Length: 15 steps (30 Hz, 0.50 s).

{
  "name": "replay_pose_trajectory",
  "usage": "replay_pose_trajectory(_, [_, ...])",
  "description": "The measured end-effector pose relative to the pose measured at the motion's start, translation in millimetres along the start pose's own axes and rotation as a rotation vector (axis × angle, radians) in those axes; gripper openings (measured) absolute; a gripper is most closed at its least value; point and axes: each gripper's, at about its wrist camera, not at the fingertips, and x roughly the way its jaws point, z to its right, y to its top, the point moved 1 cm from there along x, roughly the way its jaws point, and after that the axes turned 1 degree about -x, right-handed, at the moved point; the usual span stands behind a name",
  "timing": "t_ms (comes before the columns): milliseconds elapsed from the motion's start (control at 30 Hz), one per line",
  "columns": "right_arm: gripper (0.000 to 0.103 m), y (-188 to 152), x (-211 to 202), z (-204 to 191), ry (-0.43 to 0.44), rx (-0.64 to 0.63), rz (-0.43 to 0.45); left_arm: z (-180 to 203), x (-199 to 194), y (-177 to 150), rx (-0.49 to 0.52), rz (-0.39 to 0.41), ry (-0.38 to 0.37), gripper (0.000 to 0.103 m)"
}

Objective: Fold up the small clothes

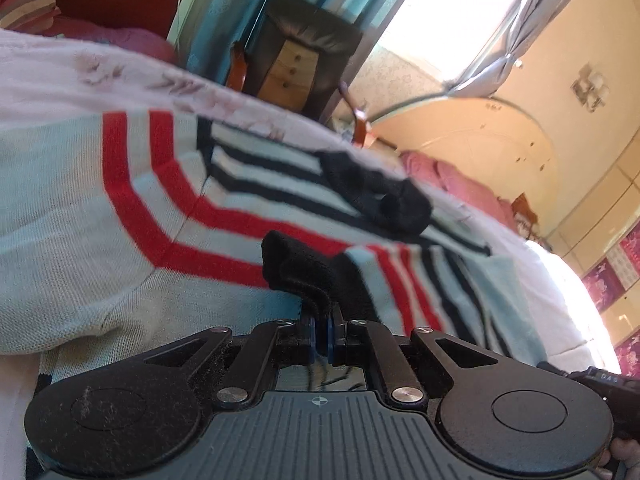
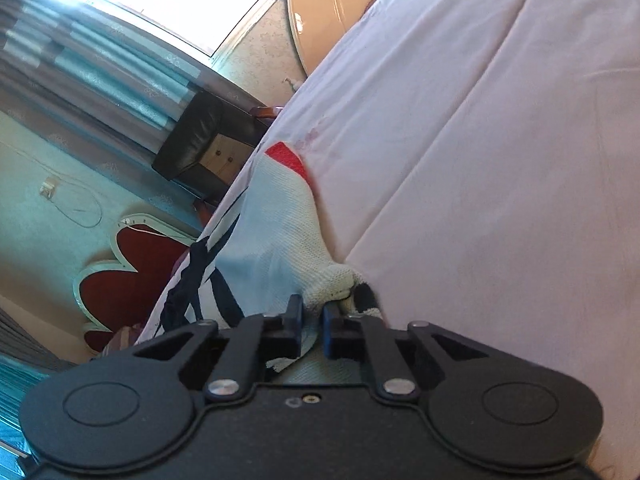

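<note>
A knitted sweater (image 1: 80, 200), off-white and pale blue with red and navy stripes, lies spread on the bed. My left gripper (image 1: 320, 322) is shut on one black sleeve cuff (image 1: 292, 272), which stands bunched up just above the fingertips. The other black cuff (image 1: 384, 196) lies farther back on the striped chest. In the right wrist view the sweater (image 2: 276, 216) runs away from me, and my right gripper (image 2: 313, 312) is shut on its off-white ribbed corner (image 2: 332, 282), pinched between the two pads. More knit shows under the jaws.
The pale pink bed sheet (image 2: 480, 160) stretches wide to the right of the sweater. A dark leather chair (image 1: 304, 40) with a wooden drawer unit stands beyond the bed's edge by teal curtains (image 2: 120, 80). Pink bedding (image 1: 460, 184) lies at the far end.
</note>
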Motion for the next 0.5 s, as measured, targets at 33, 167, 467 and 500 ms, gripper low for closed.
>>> replay_pose_trajectory(33, [0.009,0,-5,-5,-0.003,-0.033,0.013,7,-8,1,0.024,0.021,-0.003,0.005])
replay_pose_trajectory(167, [0.009,2,-12,-12,-0.011,-0.104,0.035,11,-1,1,0.052,-0.003,0.036,0.005])
replay_pose_trajectory(467, [0.024,4,-28,-3,-0.011,-0.143,-0.01,3,-23,-5,0.087,0.059,0.174,0.037])
replay_pose_trajectory(500, [0.024,5,-39,-8,-0.008,-0.195,0.022,10,-32,-5,0.135,0.109,0.182,0.047])
